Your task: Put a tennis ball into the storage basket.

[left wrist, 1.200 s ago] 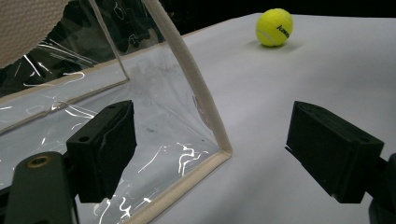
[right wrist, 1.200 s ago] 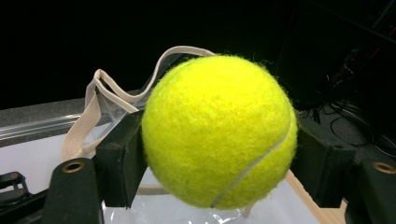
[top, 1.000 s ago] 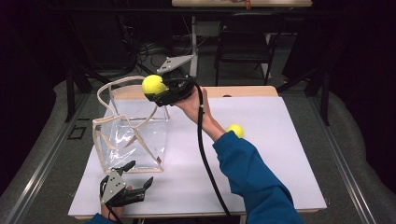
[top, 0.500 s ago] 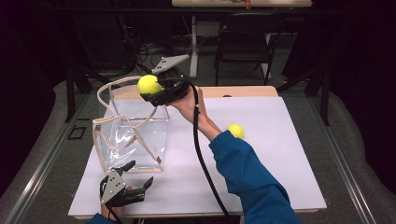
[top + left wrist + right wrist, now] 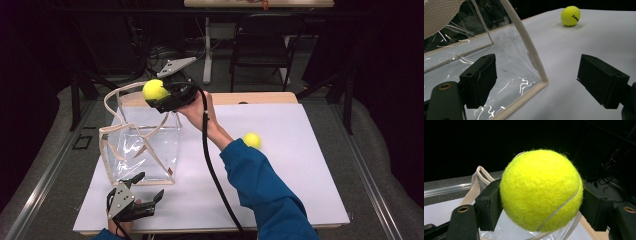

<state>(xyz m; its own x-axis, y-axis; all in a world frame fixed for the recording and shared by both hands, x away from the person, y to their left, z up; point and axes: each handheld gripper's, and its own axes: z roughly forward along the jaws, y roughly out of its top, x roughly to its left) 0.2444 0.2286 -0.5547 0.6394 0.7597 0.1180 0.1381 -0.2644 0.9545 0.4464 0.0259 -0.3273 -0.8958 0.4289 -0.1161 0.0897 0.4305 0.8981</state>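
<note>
A yellow tennis ball (image 5: 154, 90) (image 5: 541, 191) is clamped between the jaws of my right gripper (image 5: 159, 96), held above the far edge of a clear plastic tote bag (image 5: 140, 145) with beige trim and handles. The bag stands upright on the left part of the white table (image 5: 300, 180), its mouth facing up. A second tennis ball (image 5: 252, 140) (image 5: 570, 15) lies on the table right of the sleeve. My left gripper (image 5: 145, 197) rests near the front left corner, jaws wide apart, with the bag's lower corner (image 5: 541, 80) between and beyond them, untouched.
A black cable (image 5: 212, 165) trails from the right gripper along the blue sleeve (image 5: 265, 195). Dark chairs and desk legs stand behind the table. The white surface to the right of the second ball is bare.
The right gripper with its ball has shifted a little to the left, closer over the bag's mouth. The left gripper has stayed where it was.
</note>
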